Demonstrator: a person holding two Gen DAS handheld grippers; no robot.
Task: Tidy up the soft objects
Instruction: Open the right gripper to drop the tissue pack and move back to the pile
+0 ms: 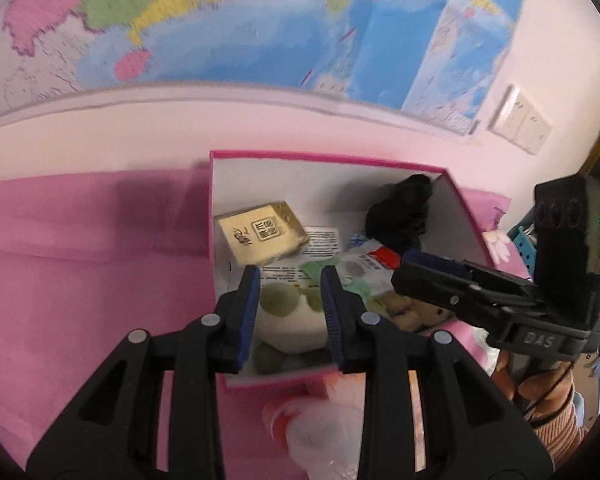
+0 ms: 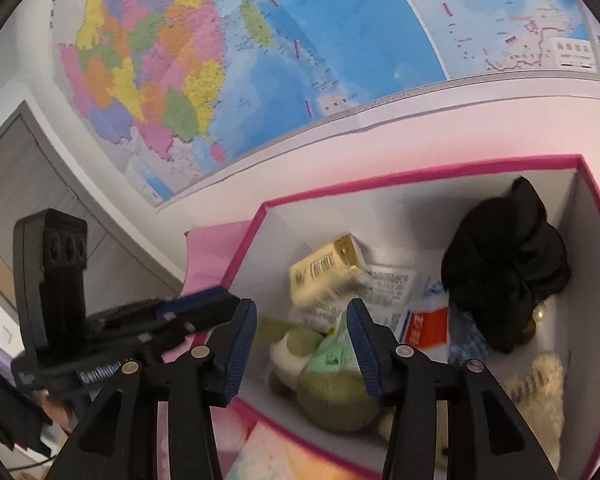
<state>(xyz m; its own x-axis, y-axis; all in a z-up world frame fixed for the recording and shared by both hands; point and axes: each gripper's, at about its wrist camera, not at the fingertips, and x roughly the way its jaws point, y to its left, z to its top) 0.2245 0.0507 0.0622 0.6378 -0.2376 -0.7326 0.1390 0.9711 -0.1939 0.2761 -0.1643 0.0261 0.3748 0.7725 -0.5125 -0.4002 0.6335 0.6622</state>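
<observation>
I'm hovering both empty, wide-open grippers, left [image 1: 288, 312] and right [image 2: 302, 344], over the box [image 2: 420, 172], probably pinching the squishy plush [image 2: 332, 396] at 6 o'clock by its belly.

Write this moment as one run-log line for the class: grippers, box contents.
left gripper: open, empty, over pink box | right gripper: open, empty | in box: green-white plush, black plush, gold packet

A large coloured wall map [image 2: 260, 60] fills the top of my right view, fixed to a pale wall [image 1: 180, 120]. At upper right of my left view sits a white double switch plate [image 1: 520, 120]. A grey door [image 2: 32, 184] stands at left of my right view. A pink cloth [image 1: 100, 260] covers the surface below.
</observation>
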